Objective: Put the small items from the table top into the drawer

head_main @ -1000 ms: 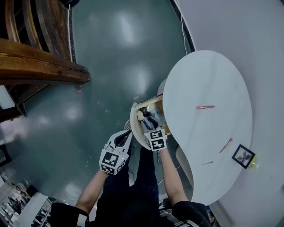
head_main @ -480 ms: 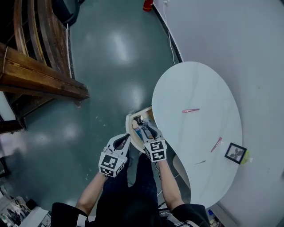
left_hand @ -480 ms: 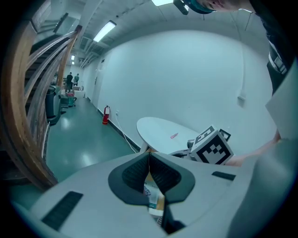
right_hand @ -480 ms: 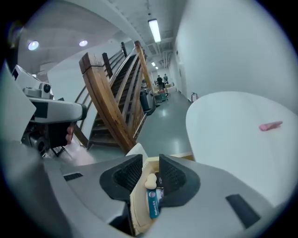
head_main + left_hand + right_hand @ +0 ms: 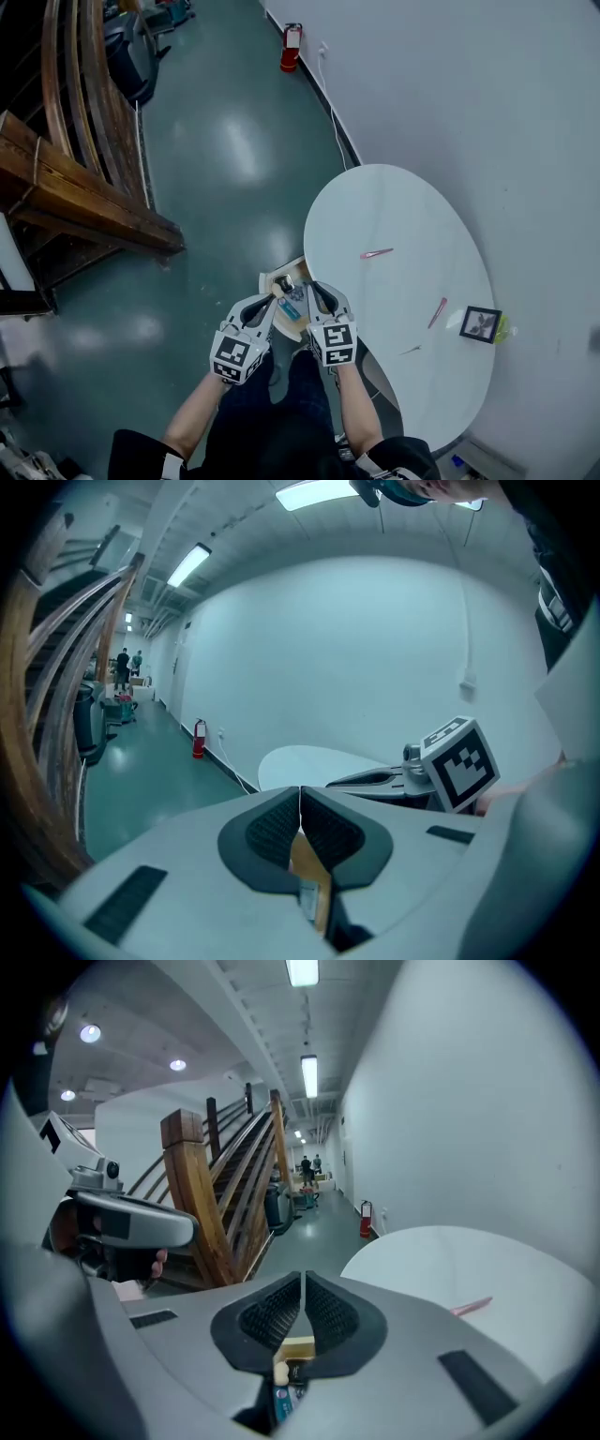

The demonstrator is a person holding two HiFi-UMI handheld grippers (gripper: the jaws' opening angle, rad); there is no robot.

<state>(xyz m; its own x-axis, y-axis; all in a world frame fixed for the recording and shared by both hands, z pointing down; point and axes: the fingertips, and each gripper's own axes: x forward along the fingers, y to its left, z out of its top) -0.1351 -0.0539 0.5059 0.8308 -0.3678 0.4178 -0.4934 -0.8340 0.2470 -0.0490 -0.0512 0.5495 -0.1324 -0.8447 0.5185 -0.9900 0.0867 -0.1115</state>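
The white table [image 5: 403,216] fills the right of the head view. The open drawer [image 5: 291,269] juts from the table's 9 o'clock edge. Small items [image 5: 292,304] lie inside it, too small to tell apart.

On the table top, a pink clip [image 5: 376,253] lies toward 11 o'clock from the middle. A second pink clip [image 5: 438,312] lies toward 4 o'clock. A thin pin [image 5: 411,351] lies near 6 o'clock. A small picture frame [image 5: 481,324] sits at the 4 o'clock edge, just beside the second clip.

Both grippers hang over the drawer, side by side and pointing toward 12 o'clock. The left gripper [image 5: 266,303] is over the drawer's 7 o'clock corner. In its own view its pads [image 5: 277,825] meet in a thin seam with nothing between them. Only a slice of the drawer shows below the seam.

The right gripper [image 5: 314,291] is over the drawer's 3 o'clock side, next to the table edge. Its jaws have just closed and its pads [image 5: 327,1314] press together, holding nothing. The drawer's contents show through the gap beneath them.

A wooden staircase [image 5: 84,202] stands at 9 to 10 o'clock in the head view. A red extinguisher [image 5: 292,36] stands by the wall at 12 o'clock.
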